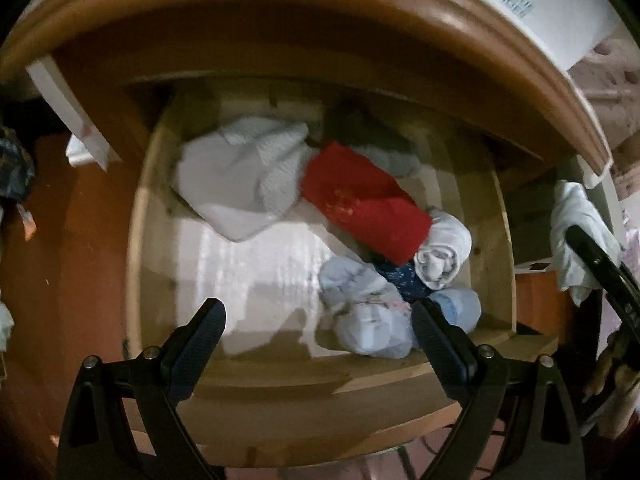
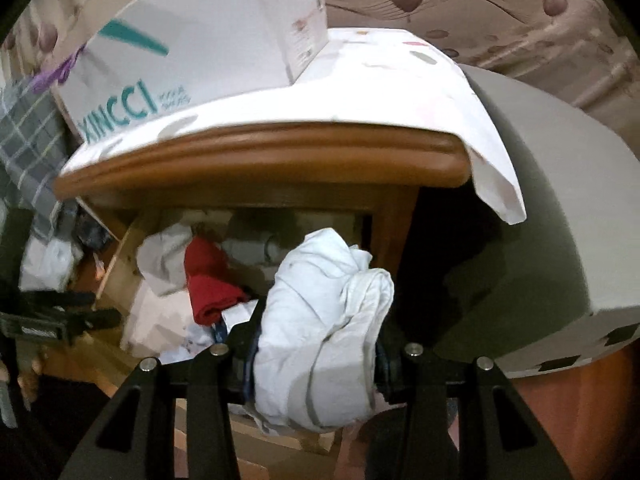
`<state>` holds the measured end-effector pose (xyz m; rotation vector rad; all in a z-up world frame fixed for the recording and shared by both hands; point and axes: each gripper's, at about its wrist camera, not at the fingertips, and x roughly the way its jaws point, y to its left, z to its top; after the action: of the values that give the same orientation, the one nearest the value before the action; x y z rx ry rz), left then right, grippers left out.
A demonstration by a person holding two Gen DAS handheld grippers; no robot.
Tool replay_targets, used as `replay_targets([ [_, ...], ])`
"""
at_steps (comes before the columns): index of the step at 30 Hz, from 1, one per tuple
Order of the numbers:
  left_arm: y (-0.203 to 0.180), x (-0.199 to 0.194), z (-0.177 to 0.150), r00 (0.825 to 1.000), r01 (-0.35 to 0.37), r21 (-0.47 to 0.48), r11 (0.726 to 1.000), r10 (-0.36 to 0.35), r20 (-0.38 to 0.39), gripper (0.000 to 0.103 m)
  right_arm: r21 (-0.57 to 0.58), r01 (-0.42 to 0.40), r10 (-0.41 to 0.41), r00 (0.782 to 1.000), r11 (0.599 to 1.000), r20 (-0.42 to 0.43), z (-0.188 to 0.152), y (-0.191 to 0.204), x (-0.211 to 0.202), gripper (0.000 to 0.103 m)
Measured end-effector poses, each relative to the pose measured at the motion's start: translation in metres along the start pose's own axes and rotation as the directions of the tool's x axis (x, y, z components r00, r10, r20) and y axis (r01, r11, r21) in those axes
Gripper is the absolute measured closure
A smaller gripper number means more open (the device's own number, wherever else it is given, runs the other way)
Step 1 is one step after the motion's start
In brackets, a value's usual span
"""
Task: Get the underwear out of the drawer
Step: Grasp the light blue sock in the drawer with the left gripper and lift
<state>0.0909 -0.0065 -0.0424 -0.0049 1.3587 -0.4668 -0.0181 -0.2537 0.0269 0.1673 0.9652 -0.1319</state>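
Both pictures were dim and warm in colour, with black corners from the round fisheye lens. Straight edges bent strongly near the rim, like the wooden top (image 1: 280, 12) at 12 o'clock in the left wrist view. The pale drawer floor (image 1: 256, 256) gave a soft glare at the centre, and the clothes (image 1: 240, 176) there looked smeared by motion blur. In the right wrist view the white box (image 2: 192, 40) at 11 o'clock was blurred, and a deep shadow (image 2: 440, 280) lay at 3 o'clock.
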Motion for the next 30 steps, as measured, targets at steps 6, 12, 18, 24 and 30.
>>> replay_targets([
  [6, -0.014, 0.029, 0.005, 0.987, -0.005, -0.059, 0.998, -0.004, -0.158, 0.010, 0.030, 0.020, -0.023, 0.997, 0.999, 0.070, 0.004, -0.010, -0.019, 0.059],
  [12, -0.026, 0.059, 0.009, 0.955, -0.006, -0.119, 0.993, -0.030, -0.296, 0.011, 0.097, 0.022, -0.034, 0.991, 0.995, 0.126, 0.005, -0.028, -0.035, 0.059],
  [18, -0.029, 0.091, 0.011, 0.911, -0.014, -0.206, 0.979, -0.073, -0.406, 0.012, 0.120, 0.047, -0.065, 0.987, 0.992, 0.149, 0.007, -0.035, -0.039, 0.059],
  [24, -0.021, 0.109, 0.011, 0.894, -0.045, -0.282, 0.958, -0.088, -0.439, 0.015, 0.122, 0.037, -0.056, 0.986, 0.992, 0.159, 0.009, -0.035, -0.040, 0.059],
  [30, -0.015, 0.123, 0.009, 0.872, -0.049, -0.365, 0.930, -0.139, -0.470, 0.017, 0.137, 0.030, -0.052, 0.986, 0.990, 0.157, 0.009, -0.037, -0.040, 0.059],
])
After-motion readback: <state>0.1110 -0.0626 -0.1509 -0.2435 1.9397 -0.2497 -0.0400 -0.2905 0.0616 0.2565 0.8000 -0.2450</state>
